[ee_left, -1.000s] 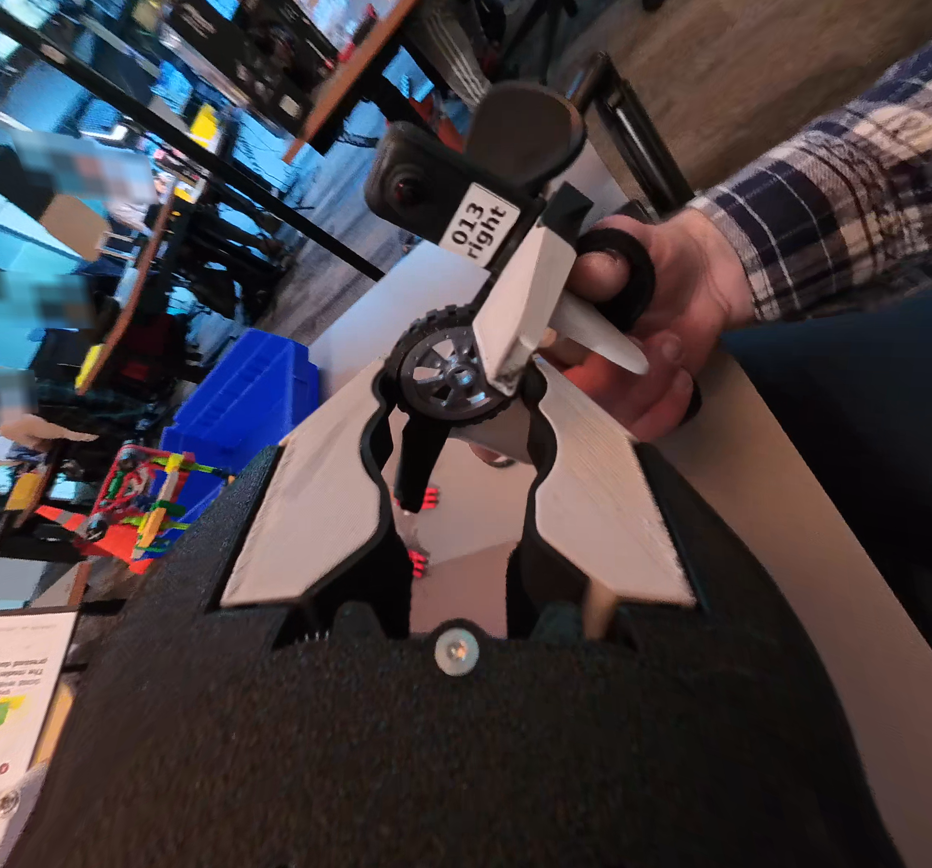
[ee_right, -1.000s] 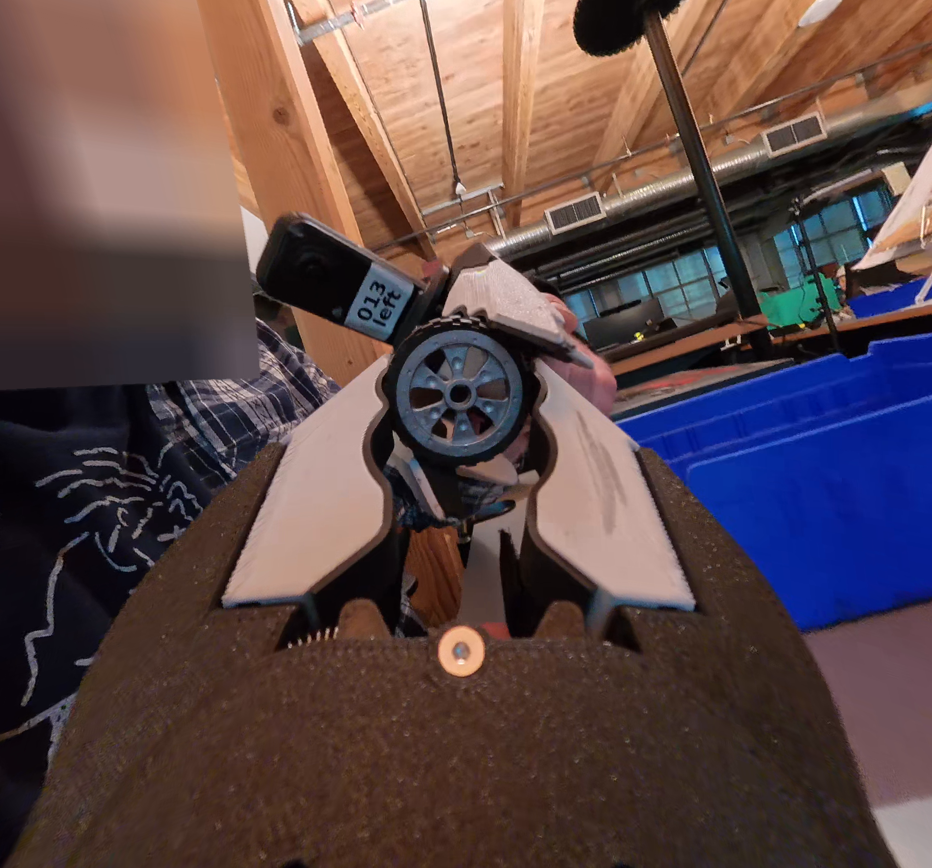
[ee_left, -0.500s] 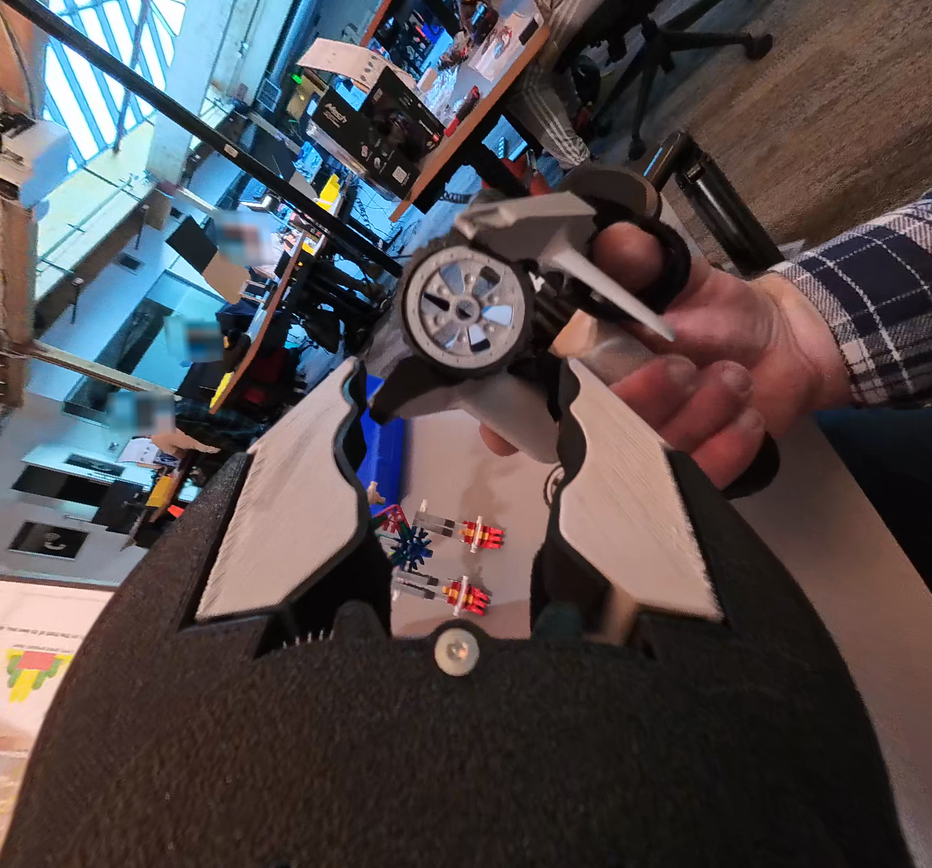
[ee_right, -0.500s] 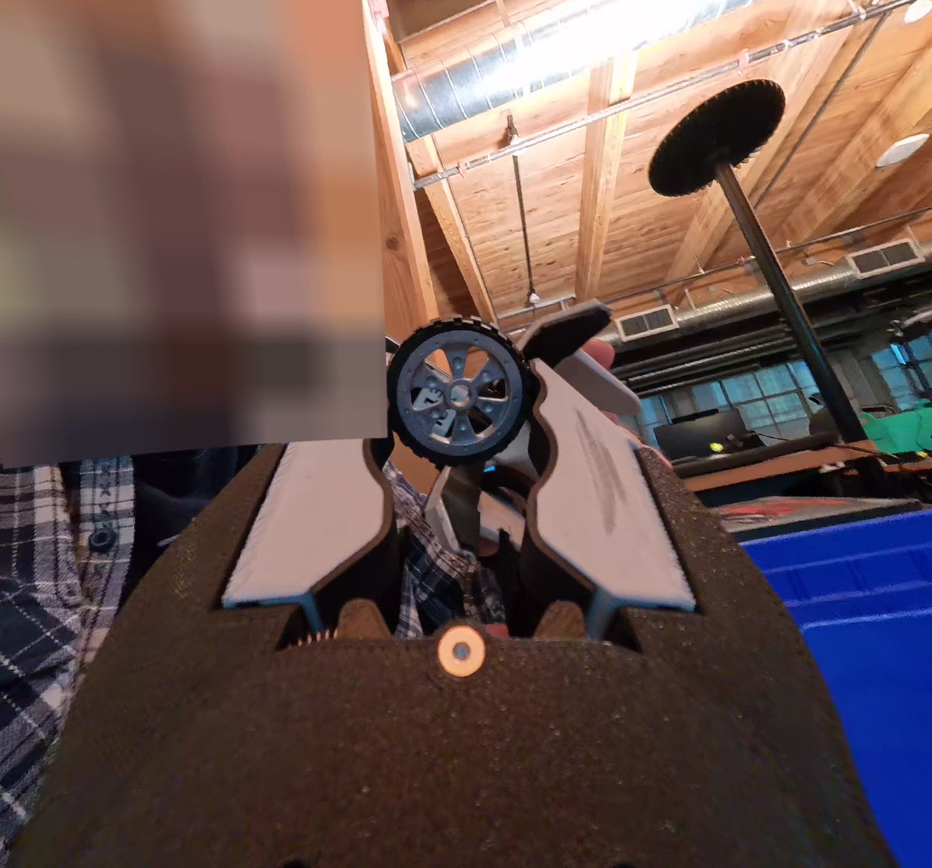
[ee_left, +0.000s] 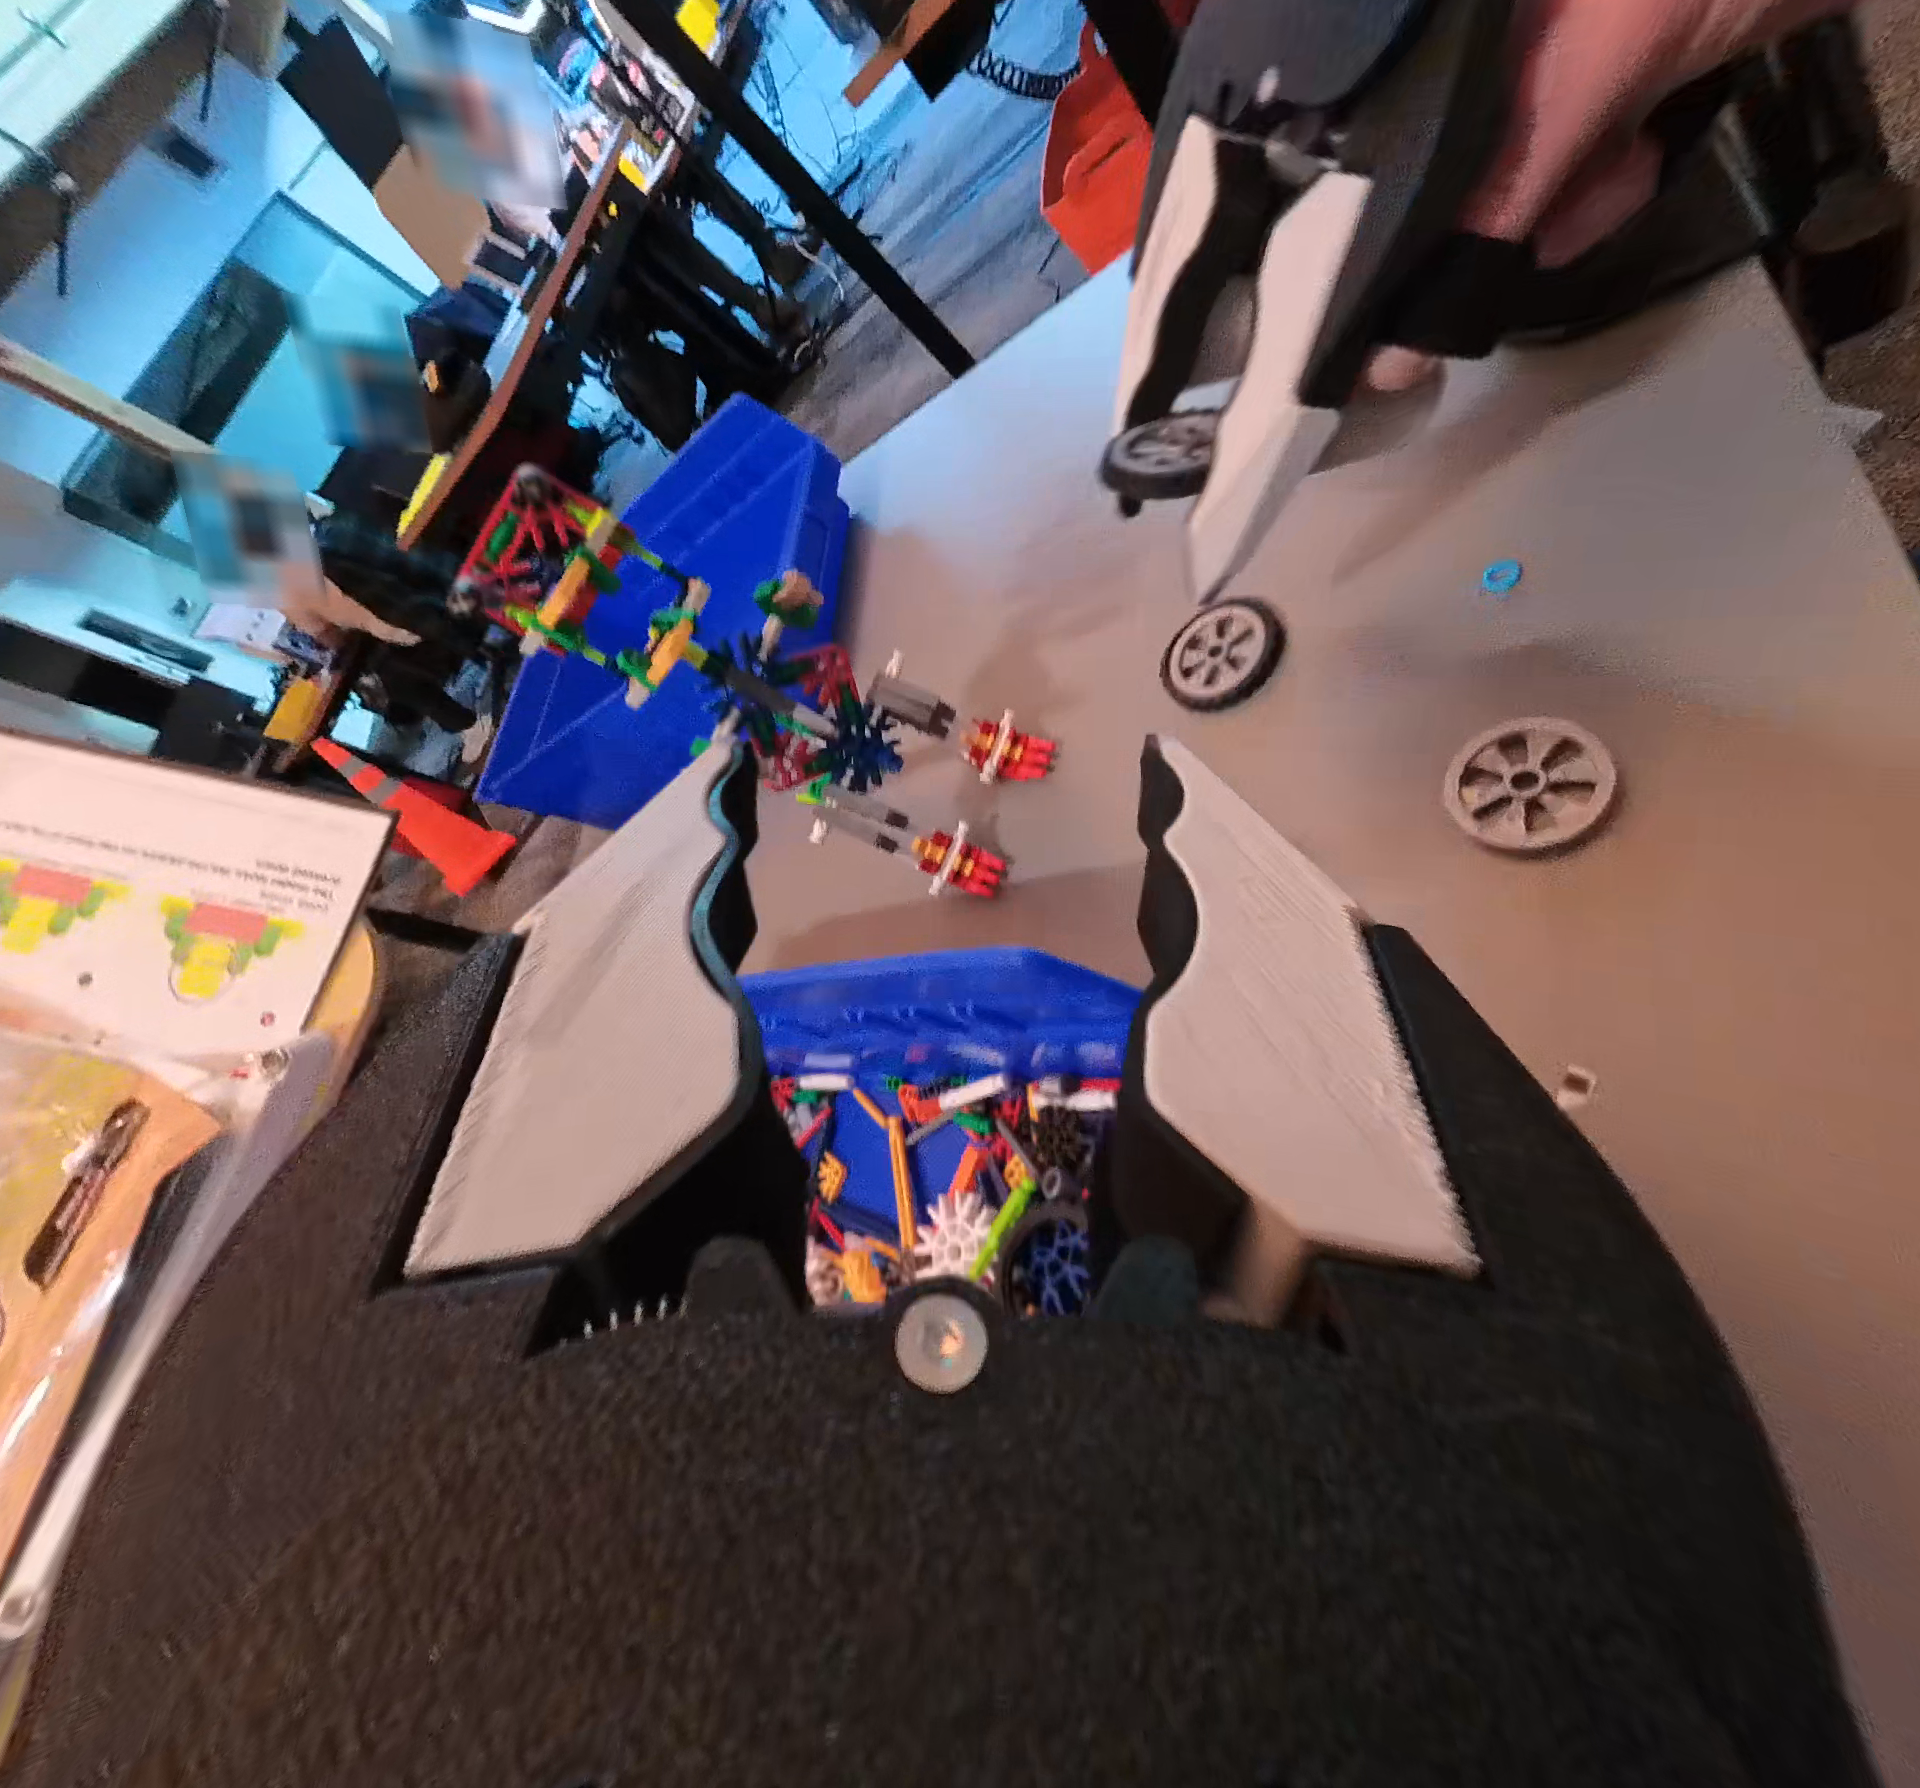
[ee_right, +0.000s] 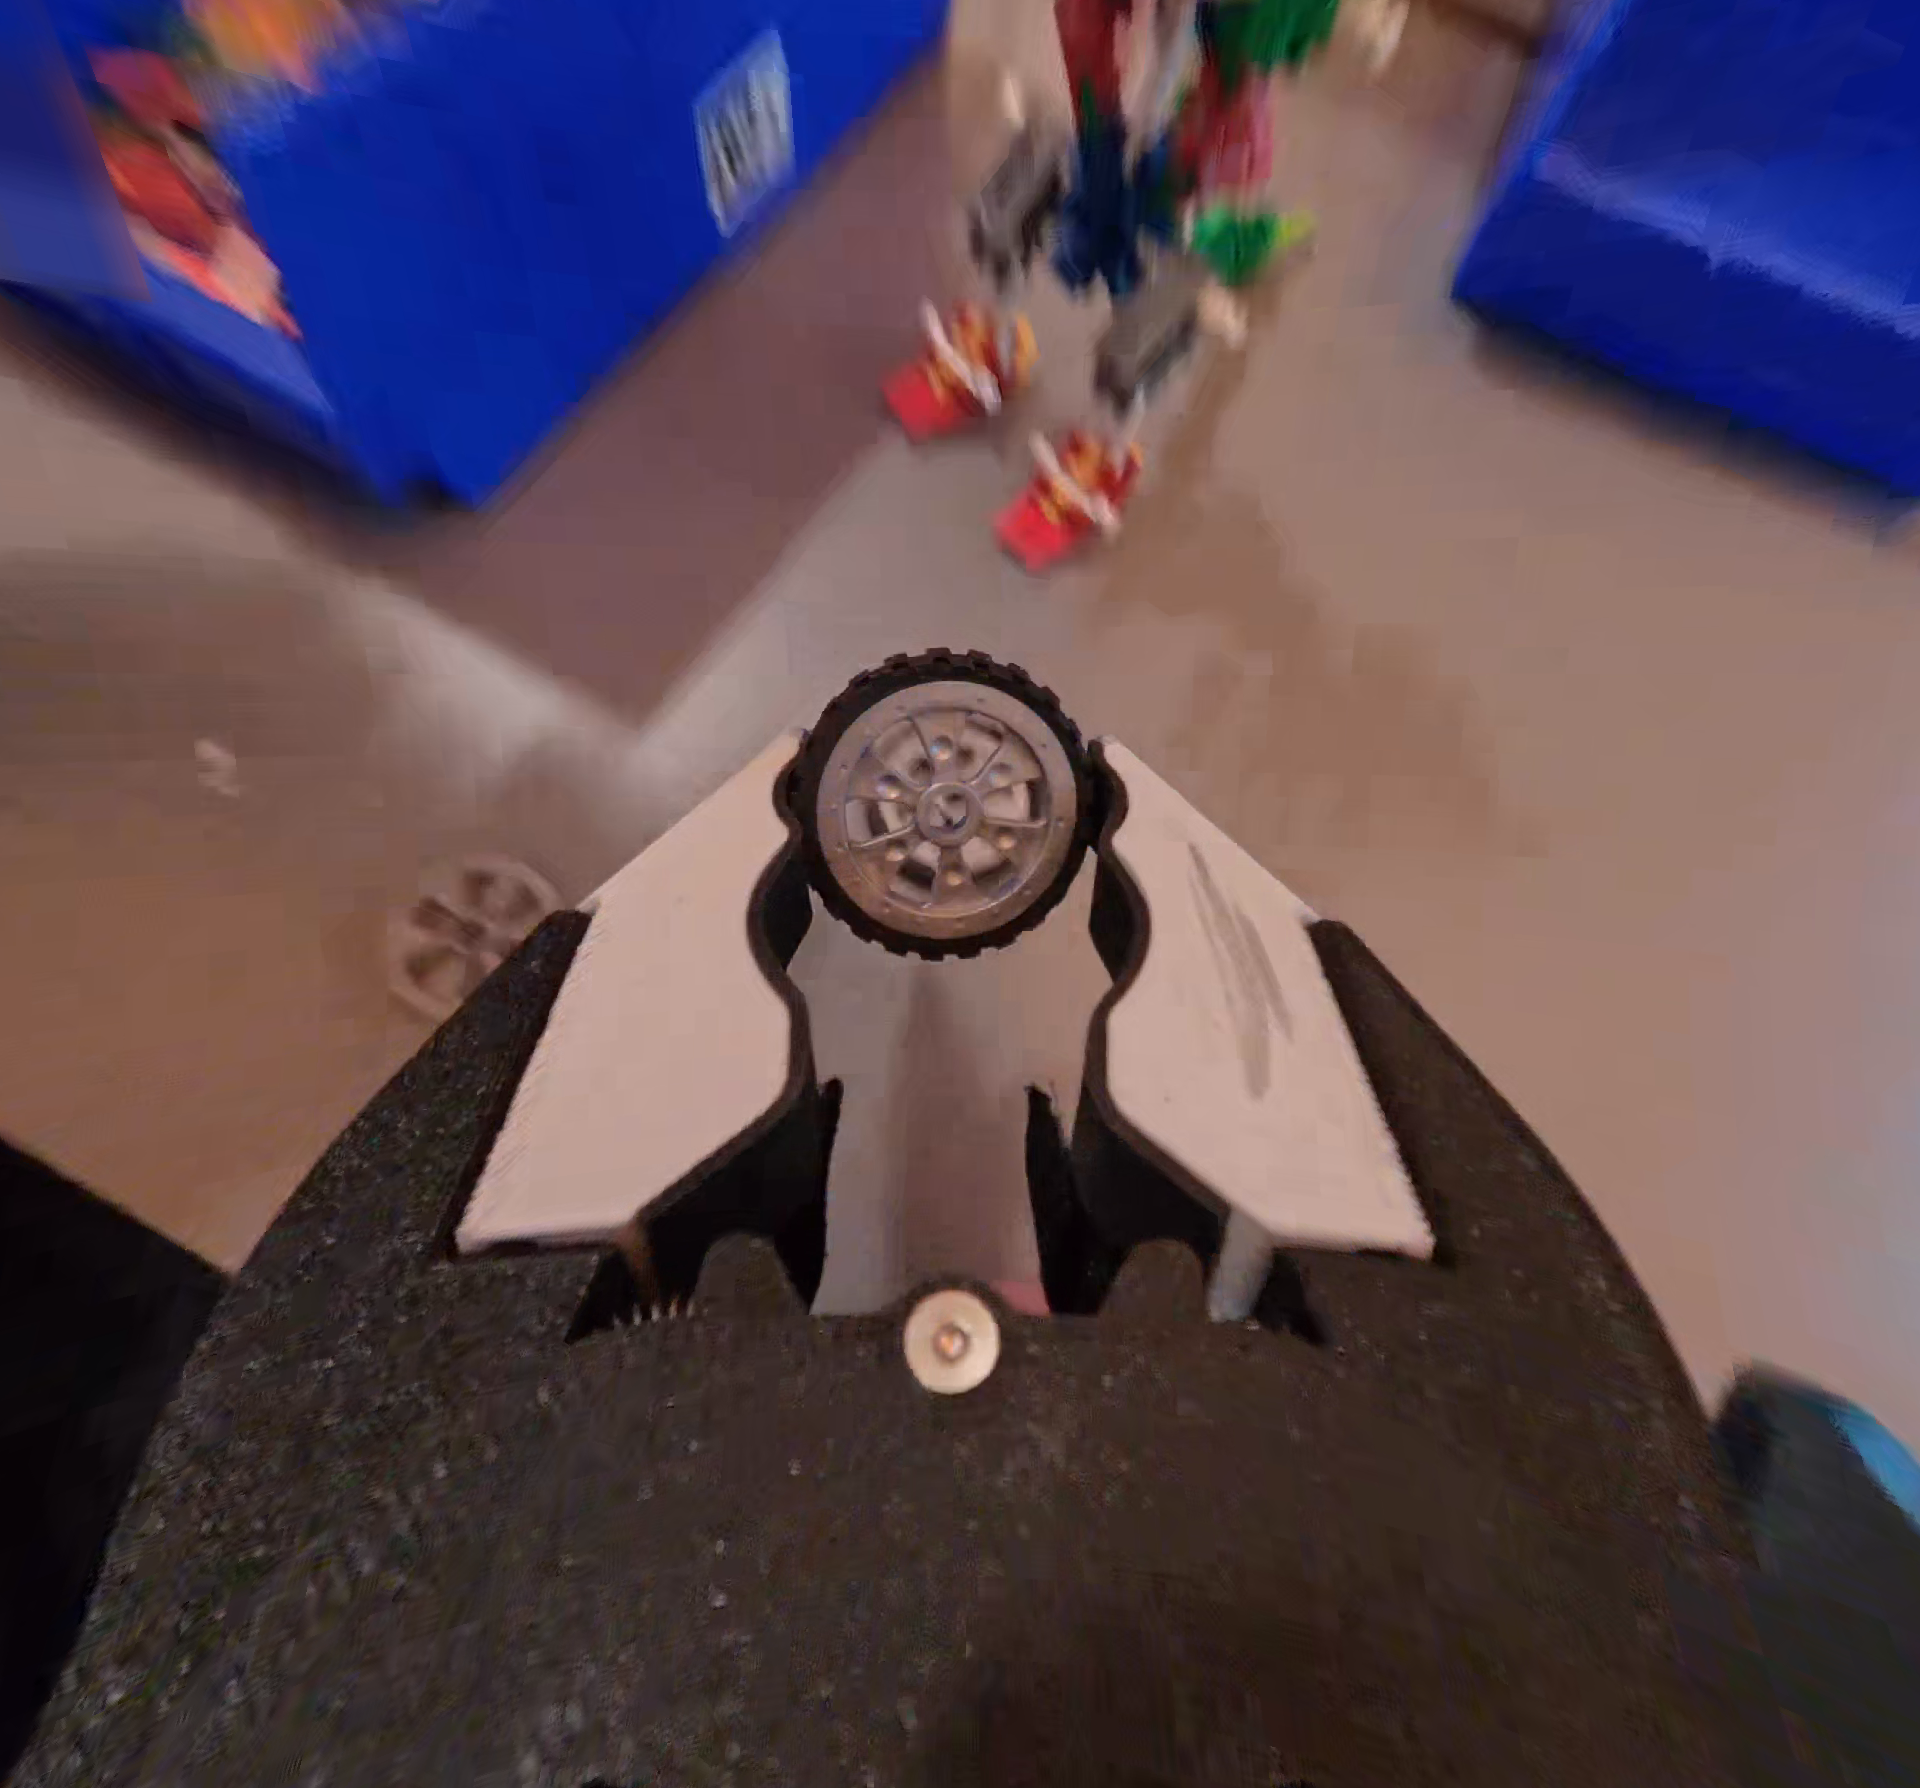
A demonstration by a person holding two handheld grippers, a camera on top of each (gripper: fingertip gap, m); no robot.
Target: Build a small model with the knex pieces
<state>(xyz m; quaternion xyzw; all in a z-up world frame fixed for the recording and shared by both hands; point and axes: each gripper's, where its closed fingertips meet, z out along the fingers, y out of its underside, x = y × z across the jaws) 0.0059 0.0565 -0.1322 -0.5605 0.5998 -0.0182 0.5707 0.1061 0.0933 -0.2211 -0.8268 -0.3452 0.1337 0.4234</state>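
My right gripper (ee_right: pixel 940 762) is shut on a small toy wheel (ee_right: pixel 940 803) with a black tyre and a silver hub, held just above the grey table (ee_right: pixel 1455 803). In the left wrist view this gripper (ee_left: pixel 1205 491) and its wheel (ee_left: pixel 1153 465) show at the upper right, close to the table. My left gripper (ee_left: pixel 945 772) is open and empty, above a blue bin (ee_left: pixel 935 985) full of coloured building pieces. A second tyred wheel (ee_left: pixel 1221 652) and a bare grey hub (ee_left: pixel 1527 788) lie flat on the table; the hub also shows in the right wrist view (ee_right: pixel 462 928).
A model of coloured rods and connectors (ee_left: pixel 727 668) stands by a second blue bin (ee_left: pixel 707 616), with two red-tipped axles (ee_left: pixel 961 865) towards me. A small blue ring (ee_left: pixel 1499 578) lies at the right. A printed sheet (ee_left: pixel 156 886) is at the left. The right wrist view is blurred.
A second ago both grippers gripped the wheel in the air. The left gripper has let go and opened. Both have swung down to the table; the right keeps the wheel.
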